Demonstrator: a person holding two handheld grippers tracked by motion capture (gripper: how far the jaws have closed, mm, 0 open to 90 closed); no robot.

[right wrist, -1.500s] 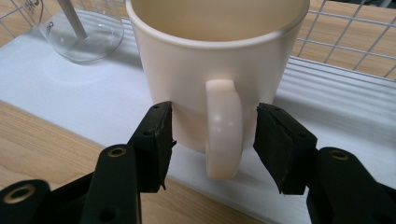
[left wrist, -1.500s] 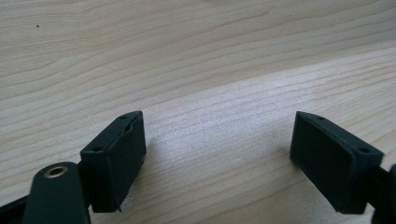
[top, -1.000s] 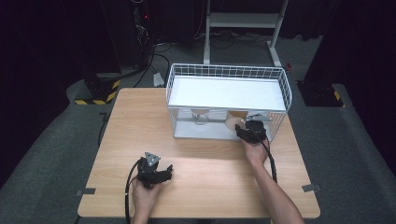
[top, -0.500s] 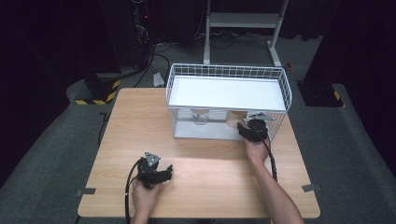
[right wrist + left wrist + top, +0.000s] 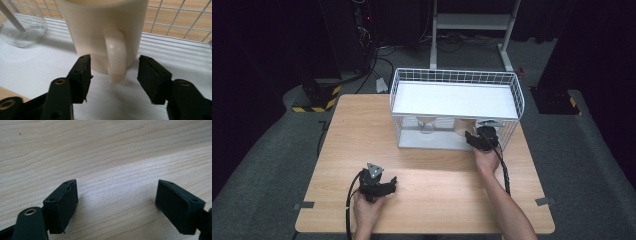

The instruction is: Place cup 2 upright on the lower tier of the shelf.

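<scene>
Readable text: none in any view
Mug [image 5: 105, 35]: plain cream wall and handle between the right gripper's jaws; no print, no brand
Glass [image 5: 23, 27]: clear, to the left of the right gripper; no marking
Wire rack [image 5: 452, 80]: white, around and above the right gripper; no label or tag
Table [image 5: 105, 152]: bare wood grain under the left gripper; no letters, no numbers
Yellow-black striped block [image 5: 314, 102]: on the floor far beyond the left gripper; a warning pattern only, no words
Gripper bodies: black; no legible brand
</scene>
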